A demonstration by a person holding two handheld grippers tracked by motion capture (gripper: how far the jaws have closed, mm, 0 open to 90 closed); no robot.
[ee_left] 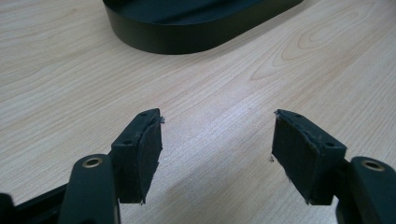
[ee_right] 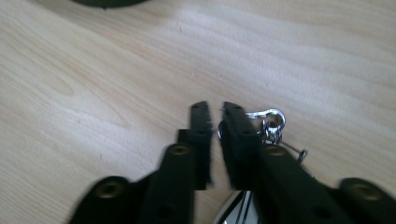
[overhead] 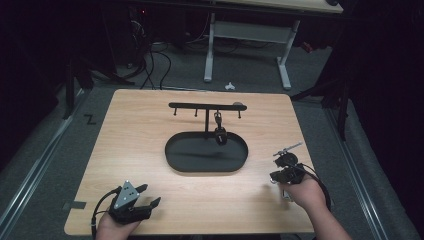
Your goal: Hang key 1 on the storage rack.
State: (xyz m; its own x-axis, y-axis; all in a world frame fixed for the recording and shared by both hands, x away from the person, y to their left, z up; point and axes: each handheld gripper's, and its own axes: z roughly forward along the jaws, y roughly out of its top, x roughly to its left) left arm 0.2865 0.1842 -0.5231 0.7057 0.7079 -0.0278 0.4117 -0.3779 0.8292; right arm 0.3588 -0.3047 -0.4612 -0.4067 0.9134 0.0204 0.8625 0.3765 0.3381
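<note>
Pinching keyring | right claw nearly shut on it | left claw wide open, empty

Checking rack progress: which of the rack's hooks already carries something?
The second hook from the right on the black rack: a dark key fob dangles from it; the others hang bare.

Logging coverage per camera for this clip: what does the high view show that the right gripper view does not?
High view alone: the whole black stand with its hook bar, a key fob hanging from one hook above the oval tray, the left tool with jaws apart, and the floor and desk legs beyond. Right gripper view alone: a silver key ring and clasp up close beside the right tool, whose jaws are nearly closed. Both share the wooden table and the right tool.
</note>
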